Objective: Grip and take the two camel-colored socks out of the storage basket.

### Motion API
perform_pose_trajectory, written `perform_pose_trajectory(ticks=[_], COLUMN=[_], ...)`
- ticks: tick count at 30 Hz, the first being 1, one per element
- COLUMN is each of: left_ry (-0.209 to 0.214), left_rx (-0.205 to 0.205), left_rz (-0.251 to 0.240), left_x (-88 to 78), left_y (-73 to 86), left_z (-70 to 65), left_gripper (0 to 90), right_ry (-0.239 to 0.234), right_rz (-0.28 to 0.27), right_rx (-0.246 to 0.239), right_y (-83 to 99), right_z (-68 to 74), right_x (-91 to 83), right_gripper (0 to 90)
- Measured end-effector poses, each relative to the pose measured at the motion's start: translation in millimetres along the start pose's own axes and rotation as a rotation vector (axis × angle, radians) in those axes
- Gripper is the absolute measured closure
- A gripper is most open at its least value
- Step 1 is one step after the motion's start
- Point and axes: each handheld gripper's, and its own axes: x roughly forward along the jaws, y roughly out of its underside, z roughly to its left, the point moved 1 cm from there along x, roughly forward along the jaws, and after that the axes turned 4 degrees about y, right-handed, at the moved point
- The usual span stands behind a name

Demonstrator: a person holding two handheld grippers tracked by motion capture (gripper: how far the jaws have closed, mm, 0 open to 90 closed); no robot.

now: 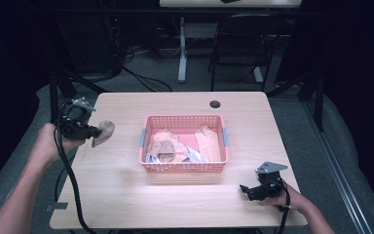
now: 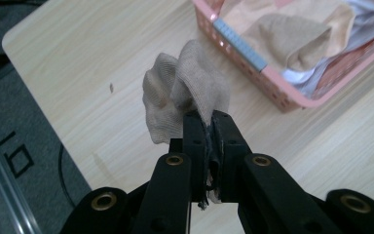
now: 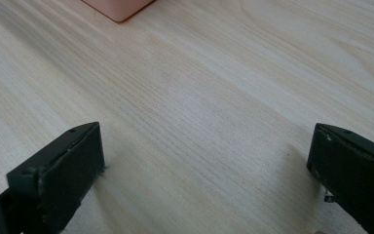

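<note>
Item: tan sock (image 2: 185, 92), pinched by the left gripper (image 2: 208, 119) over the table's (image 1: 126, 195) left edge, clear of the pink basket (image 1: 184, 168). Right gripper (image 3: 204, 161) gaped empty. Risk: thin pinch might slip, dropping sock floorward.

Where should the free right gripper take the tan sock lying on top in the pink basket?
Grip the tan sock at its raised, folded edge, coming straight down from above: the basket walls block a sideways approach, and the right gripper is open.
</note>
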Motion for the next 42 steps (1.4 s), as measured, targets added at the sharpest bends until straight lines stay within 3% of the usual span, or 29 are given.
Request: perform_pose_trajectory(ticks=[7,12,21,27,38,42], left_ry=[-0.010,0.008,0.026,0.044,0.106,0.107], left_rx=[-0.039,-0.076,-0.139,-0.158,-0.234,-0.243], left_rz=[0.061,0.111,0.223,0.291,0.318,0.319], left_x=[4.8,15.1,52.2,82.6,119.6,128.2], left_y=[17.0,27.1,40.0,45.5,50.5,49.6], left_z=[12.5,24.8,44.1,50.6,57.5,58.2], left_gripper=[85.3,85.3,85.3,85.3,85.3,85.2], right_ry=[0.000,0.000,0.001,0.001,0.001,0.000], right_rz=[0.000,0.000,0.000,0.000,0.000,0.000], right_rx=[0.000,0.000,0.000,0.000,0.000,0.000], right_y=[0.0,0.0,0.0,0.0,0.0,0.0], right_z=[0.0,0.0,0.0,0.0,0.0,0.0], right_x=[0.0,0.0,0.0,0.0,0.0,0.0], right_gripper=[0.0,0.0,0.0,0.0,0.0,0.0])
